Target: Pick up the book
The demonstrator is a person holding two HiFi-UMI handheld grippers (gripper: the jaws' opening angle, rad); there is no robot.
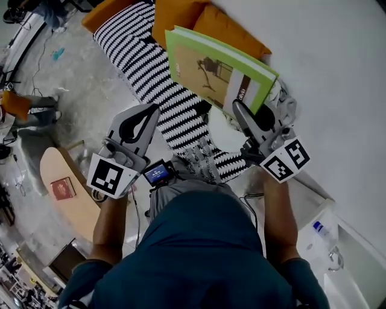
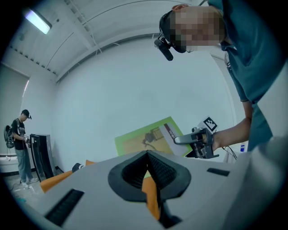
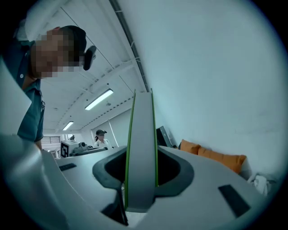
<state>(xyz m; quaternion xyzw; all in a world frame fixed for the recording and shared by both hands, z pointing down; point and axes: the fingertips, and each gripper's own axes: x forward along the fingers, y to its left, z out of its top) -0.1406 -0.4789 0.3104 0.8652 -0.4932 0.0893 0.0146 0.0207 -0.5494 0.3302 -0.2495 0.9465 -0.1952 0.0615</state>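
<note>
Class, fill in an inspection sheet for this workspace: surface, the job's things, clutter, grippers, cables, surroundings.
Surface: striped cover, with orange cushions along it.
Job's things: green book, lifted clear of the cover.
Clutter: crumpled white cloth; bottle at lower right.
Grippers: right gripper clamped on the book's edge; left gripper shut, empty.
Cables: thin cable hanging beside a small screen device.
Surroundings: wooden table carrying a red item; bystander by the wall.

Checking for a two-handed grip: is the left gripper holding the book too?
No, only the right gripper clamps the book; the left gripper sits apart from it, jaws together.
</note>
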